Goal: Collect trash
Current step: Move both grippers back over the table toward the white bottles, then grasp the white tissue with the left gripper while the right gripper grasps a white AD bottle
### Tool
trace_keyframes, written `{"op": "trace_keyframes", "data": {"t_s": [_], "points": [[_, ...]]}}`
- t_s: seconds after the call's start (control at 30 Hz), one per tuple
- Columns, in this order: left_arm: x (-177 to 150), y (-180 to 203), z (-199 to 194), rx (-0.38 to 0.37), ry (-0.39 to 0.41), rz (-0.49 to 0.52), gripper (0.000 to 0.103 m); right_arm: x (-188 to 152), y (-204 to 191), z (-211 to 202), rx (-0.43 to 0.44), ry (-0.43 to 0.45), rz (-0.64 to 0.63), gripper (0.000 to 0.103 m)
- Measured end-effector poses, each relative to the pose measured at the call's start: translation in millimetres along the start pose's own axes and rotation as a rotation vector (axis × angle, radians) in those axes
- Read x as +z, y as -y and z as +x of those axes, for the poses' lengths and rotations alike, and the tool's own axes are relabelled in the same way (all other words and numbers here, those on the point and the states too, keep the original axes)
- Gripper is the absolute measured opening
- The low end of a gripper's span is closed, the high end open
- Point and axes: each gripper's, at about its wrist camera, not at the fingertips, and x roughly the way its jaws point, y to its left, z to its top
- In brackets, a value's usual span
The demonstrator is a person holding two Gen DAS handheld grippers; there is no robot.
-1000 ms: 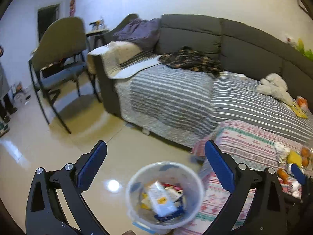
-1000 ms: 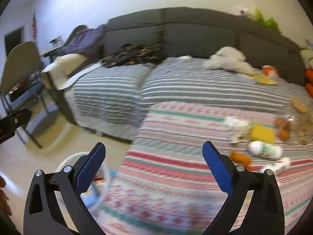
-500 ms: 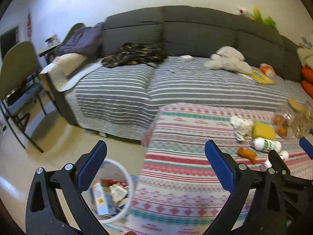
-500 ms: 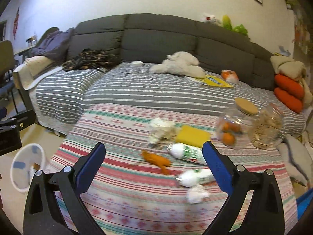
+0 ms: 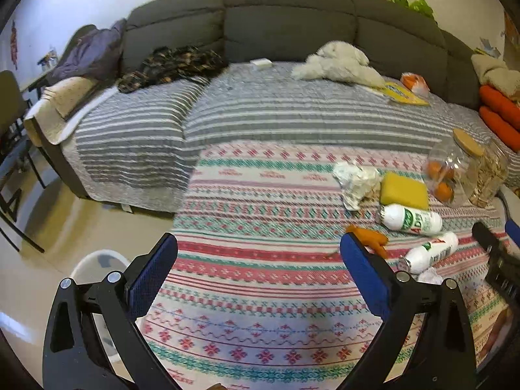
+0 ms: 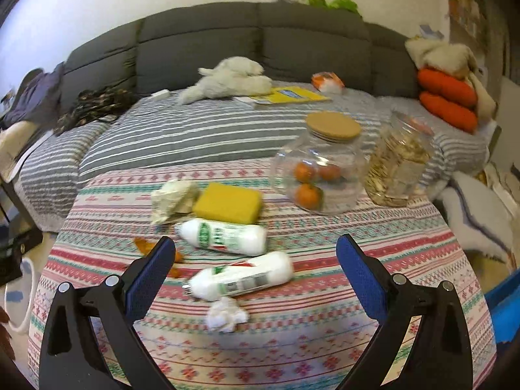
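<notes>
On the patterned tablecloth (image 6: 325,341) lie two white bottles (image 6: 224,235) (image 6: 242,279), a crumpled tissue (image 6: 226,317), a crumpled paper wad (image 6: 174,198) and an orange peel (image 6: 146,247). My right gripper (image 6: 255,269) hangs open just short of the nearer bottle and the tissue, holding nothing. My left gripper (image 5: 258,260) is open and empty over the table's left part, with the peel (image 5: 370,239) by its right finger and the bottles (image 5: 411,219) (image 5: 432,252) further right. The white trash bin (image 5: 94,260) stands on the floor at lower left.
A yellow sponge (image 6: 229,203), a glass jar of oranges (image 6: 320,165) and a snack jar (image 6: 398,169) stand behind the trash. A grey sofa with striped cover (image 5: 292,113) lies beyond the table. A chair (image 5: 13,149) is at the far left.
Both views have swung right, away from the bin and onto the table. The bin has slid to the left edge; the bottles and tissue now sit close before my right gripper.
</notes>
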Motion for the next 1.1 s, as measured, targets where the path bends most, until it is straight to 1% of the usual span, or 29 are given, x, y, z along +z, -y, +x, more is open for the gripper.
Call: {"op": "trace_keyframes", "data": {"t_s": [0.07,0.1,0.17,0.33,0.47,0.53,0.57,0.63,0.7,0.77,0.83,0.9,0.93,0.97,1.0,1.03,1.1], "points": [[-3,4,7,-0.038,-0.038,0.002,0.096,4,16,7,-0.011,-0.030,0.023,0.096],[-5,7,13,-0.068,-0.070,0.005,0.096,6,24,9,-0.024,-0.038,0.029,0.096],[-9,15,22,-0.110,-0.114,0.012,0.096,6,35,11,-0.049,-0.043,0.036,0.096],[-27,53,48,-0.234,-0.232,0.056,0.096,7,66,19,-0.081,-0.082,0.074,0.096],[-39,96,57,-0.350,-0.283,0.135,0.096,10,91,22,-0.083,-0.106,0.153,0.096],[-46,121,60,-0.404,-0.305,0.169,0.096,14,102,21,-0.080,-0.105,0.188,0.096],[-50,132,62,-0.418,-0.312,0.184,0.096,15,104,20,-0.082,-0.101,0.195,0.096],[-54,147,67,-0.421,-0.320,0.203,0.094,20,111,17,-0.089,-0.089,0.207,0.096],[-56,158,74,-0.425,-0.319,0.203,0.089,22,115,18,-0.100,-0.087,0.211,0.096],[-56,168,81,-0.436,-0.314,0.202,0.080,24,118,20,-0.107,-0.096,0.212,0.096],[-57,177,85,-0.437,-0.301,0.207,0.073,23,120,25,-0.112,-0.110,0.216,0.096],[-57,183,84,-0.435,-0.271,0.226,0.060,23,121,30,-0.113,-0.130,0.215,0.096],[-58,186,83,-0.437,-0.265,0.240,0.050,22,120,32,-0.113,-0.135,0.213,0.096],[-58,188,82,-0.439,-0.264,0.256,0.035,22,119,35,-0.113,-0.143,0.207,0.096],[-59,188,82,-0.445,-0.272,0.271,0.029,21,116,39,-0.112,-0.152,0.197,0.096],[-59,186,81,-0.447,-0.272,0.274,0.026,21,114,41,-0.108,-0.159,0.190,0.096],[-60,179,78,-0.442,-0.275,0.269,0.024,19,105,48,-0.090,-0.181,0.163,0.096]]}}
